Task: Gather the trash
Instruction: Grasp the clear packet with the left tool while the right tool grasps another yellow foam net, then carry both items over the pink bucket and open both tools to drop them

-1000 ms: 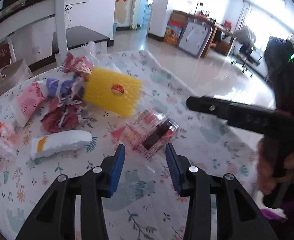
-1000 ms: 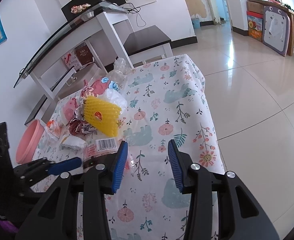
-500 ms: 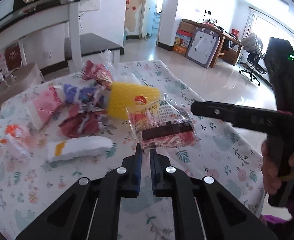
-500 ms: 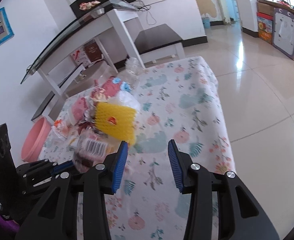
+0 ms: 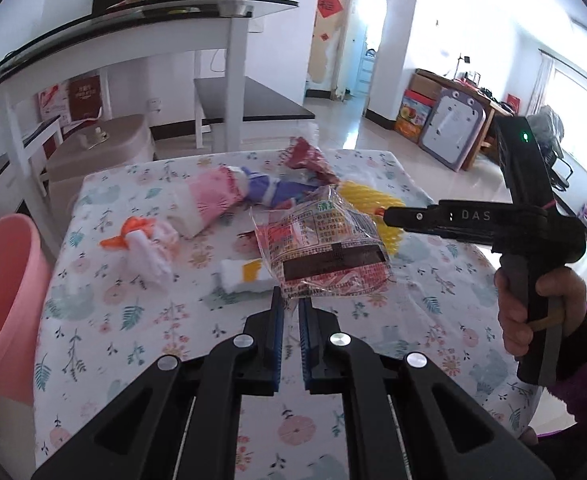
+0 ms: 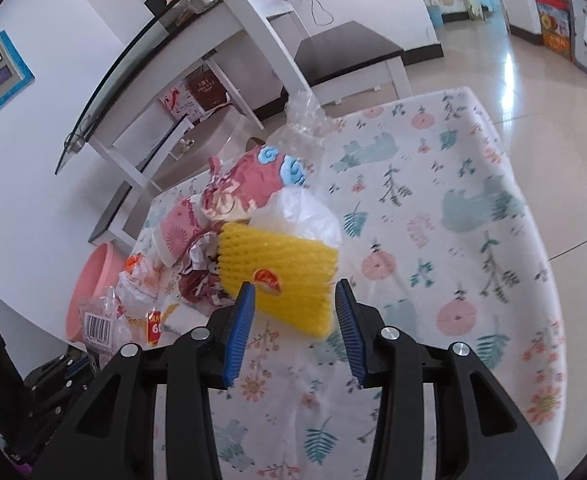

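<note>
Our left tongs (image 5: 289, 320), wide a second ago, now pinch the clear snack wrapper (image 5: 321, 252) and hold it above the surface (image 5: 93, 320). Our right tongs (image 6: 295, 320) stand half-open before the yellow foam net (image 6: 281, 276). The pink bin (image 5: 1, 292) waits left.

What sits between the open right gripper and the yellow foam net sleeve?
Nothing visible. The right gripper is open, and the yellow foam net sleeve lies just beyond its tips on the flowered tablecloth, its near edge unobstructed.
</note>
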`<state>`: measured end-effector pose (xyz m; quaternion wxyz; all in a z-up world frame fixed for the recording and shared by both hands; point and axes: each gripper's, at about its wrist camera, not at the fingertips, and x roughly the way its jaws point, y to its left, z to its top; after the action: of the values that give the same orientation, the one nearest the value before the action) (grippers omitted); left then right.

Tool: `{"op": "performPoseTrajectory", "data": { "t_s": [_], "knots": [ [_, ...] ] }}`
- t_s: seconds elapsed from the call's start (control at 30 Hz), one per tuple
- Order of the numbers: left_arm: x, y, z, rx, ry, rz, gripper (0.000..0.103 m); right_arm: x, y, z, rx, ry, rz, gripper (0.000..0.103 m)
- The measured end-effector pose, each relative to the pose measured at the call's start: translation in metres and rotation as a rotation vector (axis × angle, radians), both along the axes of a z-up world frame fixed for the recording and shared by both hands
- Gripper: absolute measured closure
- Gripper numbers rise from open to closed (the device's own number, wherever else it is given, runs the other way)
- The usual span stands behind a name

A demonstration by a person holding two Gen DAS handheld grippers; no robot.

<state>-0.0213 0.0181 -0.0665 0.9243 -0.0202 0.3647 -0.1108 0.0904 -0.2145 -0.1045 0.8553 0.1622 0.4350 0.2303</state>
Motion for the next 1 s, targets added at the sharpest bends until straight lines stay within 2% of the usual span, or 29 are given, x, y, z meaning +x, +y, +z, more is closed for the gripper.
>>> {"op": "performPoseTrajectory", "data": {
  "t_s": [0.03, 0.07, 0.1, 0.17, 0.43, 0.6, 0.73, 1.0],
  "knots": [
    [0.000, 0.002, 0.000, -0.002, -0.001, 0.005, 0.097, -0.001, 0.001, -0.002, 0.008, 0.004, 0.001, 0.064],
    [0.000, 0.004, 0.000, -0.007, -0.001, 0.008, 0.097, -0.003, 0.002, -0.003, 0.007, 0.003, 0.002, 0.081],
    [0.000, 0.006, 0.000, -0.010, -0.002, 0.012, 0.097, -0.005, 0.003, -0.004, 0.000, 0.004, 0.001, 0.093],
    [0.002, 0.008, 0.000, -0.017, -0.005, 0.016, 0.097, -0.011, 0.002, -0.003, 0.001, -0.005, 0.003, 0.098],
    [-0.004, 0.020, 0.006, -0.026, -0.045, 0.055, 0.097, -0.046, -0.002, 0.033, -0.001, -0.132, 0.000, 0.099],
    [-0.012, 0.039, 0.017, -0.009, -0.100, 0.146, 0.097, -0.056, 0.017, 0.063, -0.028, -0.216, 0.032, 0.099],
    [-0.021, 0.063, 0.027, 0.011, -0.141, 0.240, 0.097, -0.055, 0.050, 0.077, -0.050, -0.257, 0.105, 0.099],
    [-0.046, 0.136, 0.034, 0.023, -0.157, 0.470, 0.097, -0.048, 0.135, 0.087, -0.054, -0.284, 0.275, 0.099]
  ]
}}
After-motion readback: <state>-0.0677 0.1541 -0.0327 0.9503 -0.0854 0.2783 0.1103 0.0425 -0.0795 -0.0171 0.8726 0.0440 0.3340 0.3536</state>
